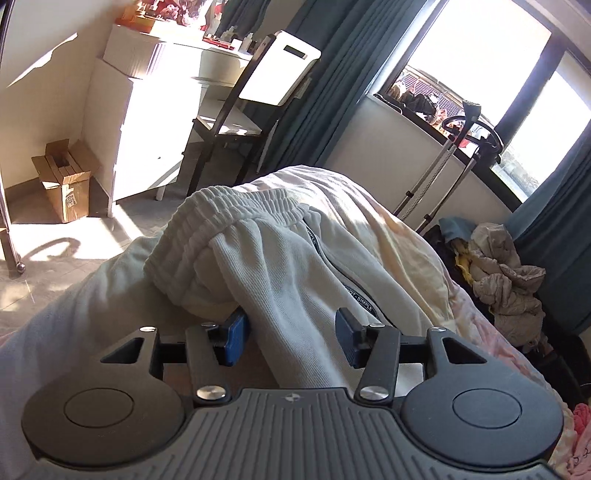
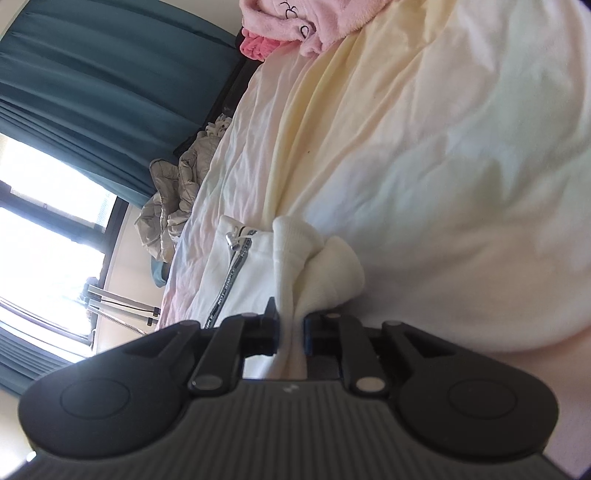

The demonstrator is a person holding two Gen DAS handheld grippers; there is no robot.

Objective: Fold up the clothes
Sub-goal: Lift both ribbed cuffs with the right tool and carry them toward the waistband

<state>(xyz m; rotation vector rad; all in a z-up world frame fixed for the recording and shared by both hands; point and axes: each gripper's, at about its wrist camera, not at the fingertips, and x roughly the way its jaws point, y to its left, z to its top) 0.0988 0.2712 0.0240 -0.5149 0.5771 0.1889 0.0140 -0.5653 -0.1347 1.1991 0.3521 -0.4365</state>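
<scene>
White sweatpants (image 1: pixel 280 251) with a ribbed elastic waistband and a lettered zip pocket lie bunched on the pale bedsheet (image 1: pixel 388 229). In the left wrist view a fold of them runs between the blue pads (image 1: pixel 236 338) of my left gripper (image 1: pixel 291 339), whose jaws stand wide apart around the cloth. In the right wrist view the same sweatpants (image 2: pixel 251 273) show a drawstring and zip tape, and a ribbed edge is pinched in my right gripper (image 2: pixel 291 328), its jaws nearly together on the fabric.
The cream bedsheet (image 2: pixel 406 147) spreads wide to the right. Pink fleece clothes (image 2: pixel 295 26) lie at its far end. A heap of clothes (image 1: pixel 498 273) sits beside the bed by the teal curtains (image 1: pixel 325 92). A chair (image 1: pixel 236 122), white drawers and a cardboard box (image 1: pixel 62 177) stand beyond.
</scene>
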